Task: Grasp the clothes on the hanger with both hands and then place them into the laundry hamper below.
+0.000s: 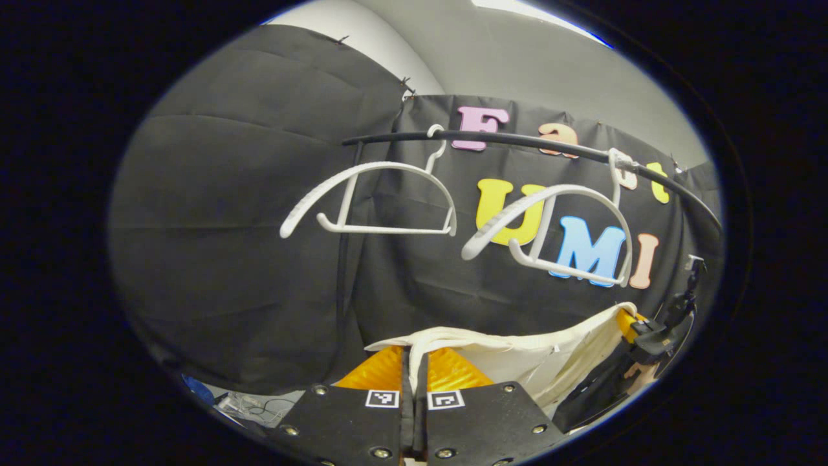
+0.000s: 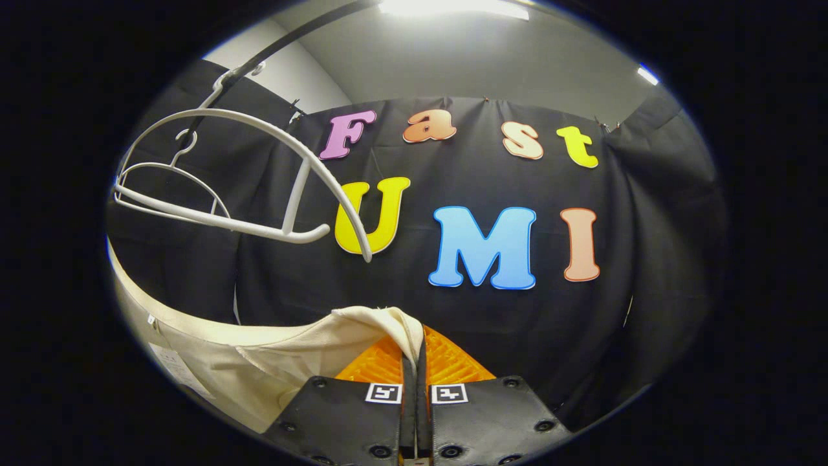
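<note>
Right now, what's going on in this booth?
A person is working two handheld grippers on a cream garment. The left gripper and the right gripper each have their jaws pinched shut on an edge of the cloth, which hangs stretched between them. The garment is already off the hangers: two white hangers hang bare on the black rail above. The laundry hamper can't be made out here, so the drop into it is not yet done.
</note>
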The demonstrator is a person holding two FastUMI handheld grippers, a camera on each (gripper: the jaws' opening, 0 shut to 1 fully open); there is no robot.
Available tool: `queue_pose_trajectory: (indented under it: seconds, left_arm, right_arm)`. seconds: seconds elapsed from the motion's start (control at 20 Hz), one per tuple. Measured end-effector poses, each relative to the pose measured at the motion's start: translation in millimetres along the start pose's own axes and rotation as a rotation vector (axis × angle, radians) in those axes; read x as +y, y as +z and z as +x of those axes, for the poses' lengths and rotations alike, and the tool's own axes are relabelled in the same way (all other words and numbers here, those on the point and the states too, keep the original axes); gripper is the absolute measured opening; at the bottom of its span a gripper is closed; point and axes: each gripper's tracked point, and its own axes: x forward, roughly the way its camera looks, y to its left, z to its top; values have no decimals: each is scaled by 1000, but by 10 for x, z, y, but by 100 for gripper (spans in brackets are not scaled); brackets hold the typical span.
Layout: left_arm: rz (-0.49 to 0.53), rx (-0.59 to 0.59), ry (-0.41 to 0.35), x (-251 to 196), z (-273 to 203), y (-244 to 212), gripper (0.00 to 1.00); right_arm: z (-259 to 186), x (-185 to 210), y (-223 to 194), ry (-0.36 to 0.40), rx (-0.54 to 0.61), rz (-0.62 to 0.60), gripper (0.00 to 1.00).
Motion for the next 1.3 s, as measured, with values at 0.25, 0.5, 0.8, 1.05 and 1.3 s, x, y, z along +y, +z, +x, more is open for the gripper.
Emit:
queue_pose_trajectory:
  seconds: [0.25,0.5,0.8,1.05,1.3]
  left_arm:
    - [31,55,95,181,-314,-371,0]
    - [57,143,83,204,-636,-745,0]
    - [99,192,-80,125,-541,-842,1]
    - [134,188,-229,63,-575,-906,0]
    - [163,189,-353,-101,-649,-949,1]
  right_arm:
    - [-492,66,-120,104,55,19,2]
    - [-1051,-11,-319,121,144,35,2]
    - [-1730,-130,-517,-19,248,12,2]
    - [-2261,103,-360,-82,241,12,2]
    - [-2600,465,-312,-85,242,73,2]
